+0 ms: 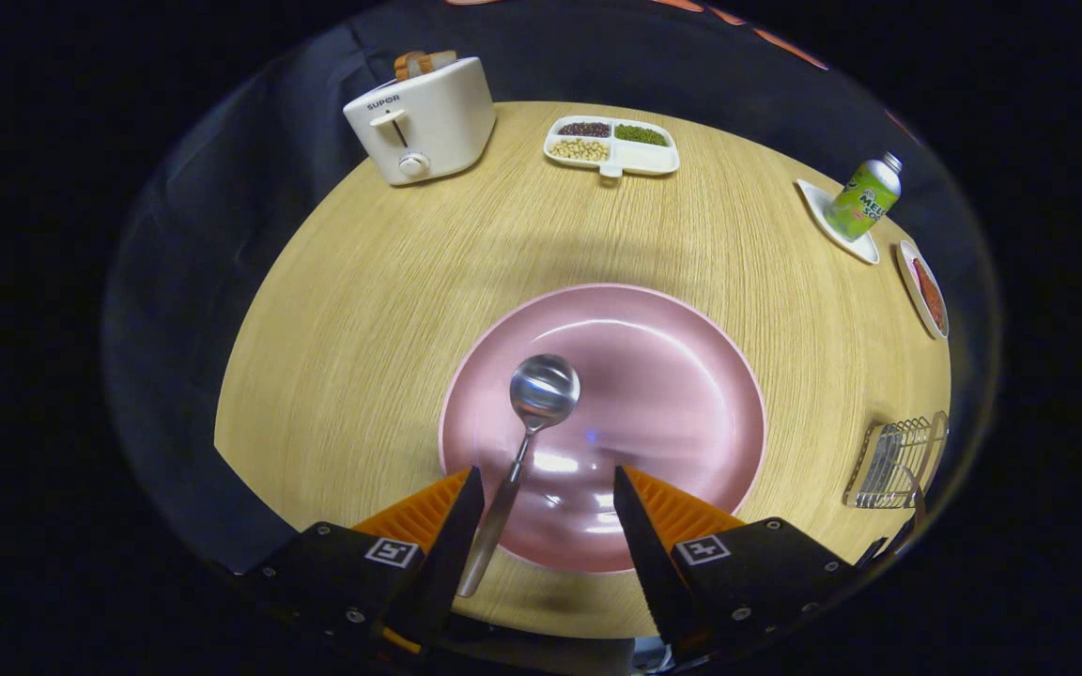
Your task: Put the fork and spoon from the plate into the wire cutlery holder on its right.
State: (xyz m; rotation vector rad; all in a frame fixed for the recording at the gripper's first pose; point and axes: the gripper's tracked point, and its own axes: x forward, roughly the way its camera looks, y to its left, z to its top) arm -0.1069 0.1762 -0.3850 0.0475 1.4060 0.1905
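Overhead — jaws wide, flanking spoon [524,441] handle

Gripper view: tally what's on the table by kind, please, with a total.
Gripper, open, fingers either side of the spoon's handle: not counted.
Cutlery: 1, spoon
Plates and dishes: 4, pink plate, divided tray, white coaster, small dish
Appliances: 1, toaster
Bottles: 1, green bottle
Holders: 1, wire holder
Total: 8

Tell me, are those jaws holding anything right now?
No. The gripper is open; the spoon lies on the pink plate, its handle beside one finger, not pinched.
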